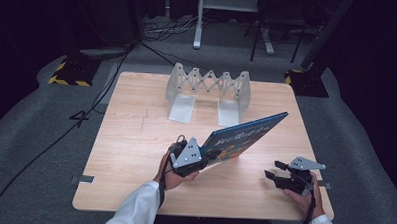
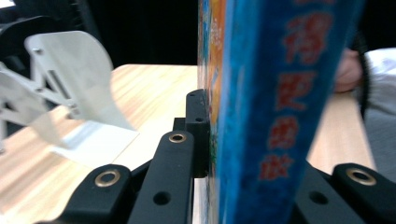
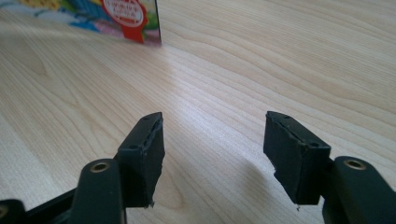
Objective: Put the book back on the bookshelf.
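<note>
A blue picture book is tilted up on the wooden table, its lower edge touching the tabletop. My left gripper is shut on the book's near corner. In the left gripper view the blue spine with red lettering stands between the black jaws, one finger pressed against the cover. My right gripper rests low at the front right, open, with nothing between its pads. A corner of the book shows at the top left of the right gripper view.
A white expanding book rack stands at the back middle of the table, its curved end plate showing in the left gripper view. Beyond the table lie grey carpet, cables and stand bases. Bare wood lies ahead of my right gripper.
</note>
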